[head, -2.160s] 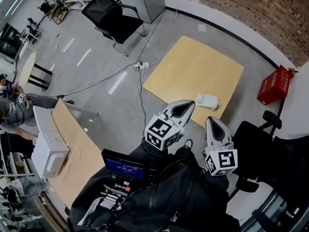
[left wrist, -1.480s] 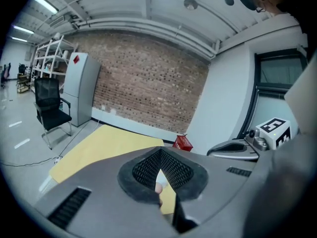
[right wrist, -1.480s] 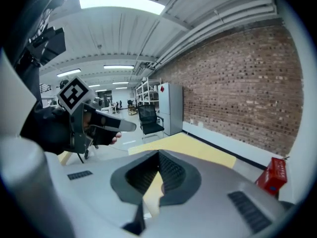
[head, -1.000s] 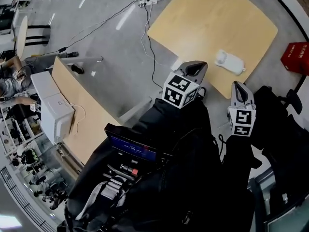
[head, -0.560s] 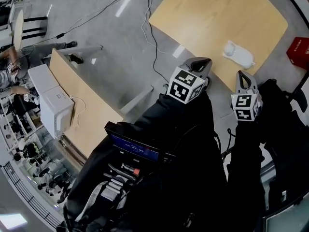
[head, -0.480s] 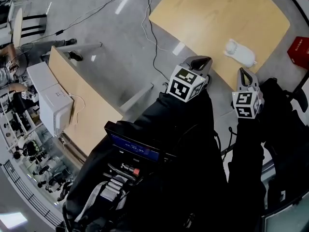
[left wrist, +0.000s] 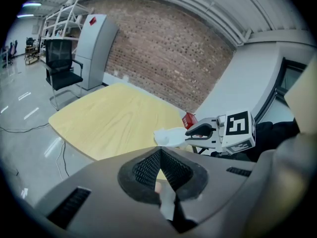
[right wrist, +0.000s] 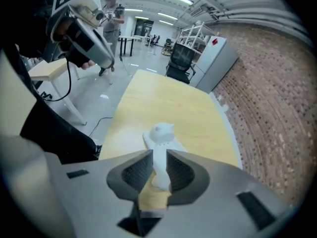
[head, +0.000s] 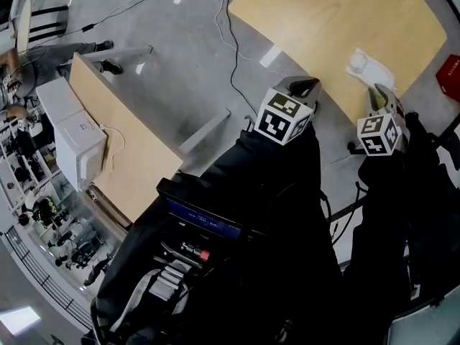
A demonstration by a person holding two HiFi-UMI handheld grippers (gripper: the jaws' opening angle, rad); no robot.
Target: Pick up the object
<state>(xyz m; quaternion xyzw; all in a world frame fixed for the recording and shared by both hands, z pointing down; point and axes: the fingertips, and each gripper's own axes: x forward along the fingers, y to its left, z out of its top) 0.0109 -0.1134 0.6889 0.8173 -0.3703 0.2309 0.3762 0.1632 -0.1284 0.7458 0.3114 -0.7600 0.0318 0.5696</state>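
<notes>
White object: near end hidden inside opening right claw; left claw closed, empty.

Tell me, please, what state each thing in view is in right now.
white object, lying on the table near its edge, not lifted.
right gripper, fingers opening around the white object's near end, seemingly not pressing on it.
left gripper, shut and empty, held off the table.
screen, lit.

Wooden table, red crate, office chair
</notes>
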